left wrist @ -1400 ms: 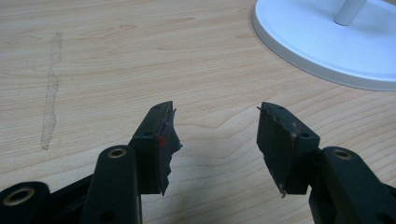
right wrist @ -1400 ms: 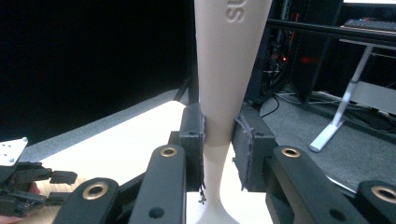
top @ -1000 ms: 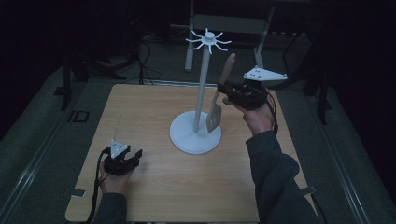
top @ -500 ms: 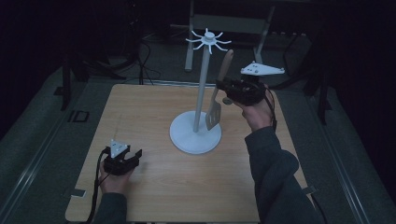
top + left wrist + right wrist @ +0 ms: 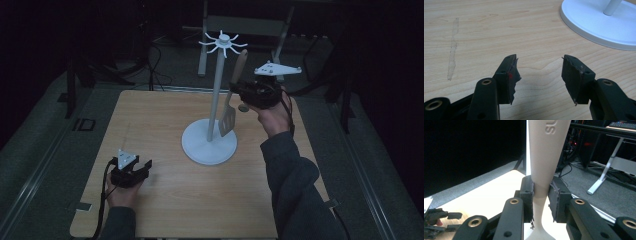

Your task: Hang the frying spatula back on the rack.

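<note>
High view: the right tongs [image 5: 239, 91] grip a slotted spatula [image 5: 231, 102] by its handle, upright beside the white hook stand [image 5: 214, 117] mid-tabletop; left tongs [image 5: 142, 165] rest open near the front-left corner. Next, likely lifting the handle's end to a hook

Left gripper [image 5: 134, 169]: low on the table, well short of the white stand [image 5: 210, 145], jaws parted, nothing between.
Right gripper [image 5: 246, 92]: raised beside the stand's pole, jaws clamped on a spatula [image 5: 231, 102] handle.
</note>
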Available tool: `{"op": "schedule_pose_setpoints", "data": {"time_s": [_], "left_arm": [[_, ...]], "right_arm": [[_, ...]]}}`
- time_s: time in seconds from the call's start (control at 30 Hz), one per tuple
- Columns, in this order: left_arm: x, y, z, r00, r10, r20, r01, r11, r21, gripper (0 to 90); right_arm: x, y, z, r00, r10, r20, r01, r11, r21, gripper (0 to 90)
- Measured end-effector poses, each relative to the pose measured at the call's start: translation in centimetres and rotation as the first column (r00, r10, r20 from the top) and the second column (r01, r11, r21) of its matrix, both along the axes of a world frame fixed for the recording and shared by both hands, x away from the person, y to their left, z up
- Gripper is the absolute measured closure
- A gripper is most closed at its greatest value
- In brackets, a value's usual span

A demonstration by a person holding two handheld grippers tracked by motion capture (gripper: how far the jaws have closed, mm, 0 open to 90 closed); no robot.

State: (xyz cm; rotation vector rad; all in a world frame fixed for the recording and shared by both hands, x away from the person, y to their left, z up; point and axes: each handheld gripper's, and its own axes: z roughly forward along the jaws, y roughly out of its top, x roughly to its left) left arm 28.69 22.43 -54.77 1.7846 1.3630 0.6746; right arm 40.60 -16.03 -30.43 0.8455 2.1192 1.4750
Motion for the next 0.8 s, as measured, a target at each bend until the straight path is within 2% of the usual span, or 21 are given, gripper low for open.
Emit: {"op": "schedule_pose_setpoints", "data": {"time_s": [0.3,0.8], "left_arm": [[0.0,0.0,0.0,1.0,-0.001,0.0,0.001,1.0,0.001,46.5],[0.0,0.0,0.0,1.0,0.0,0.0,0.0,1.0,-0.001,46.5]], "right_arm": [[0.6,0.2,0.0,0.9994,0.012,-0.034,-0.013,1.0,-0.014,74.6],[1.5,1.2,0.0,0.9989,0.011,-0.047,-0.012,1.0,-0.028,74.5]]}}
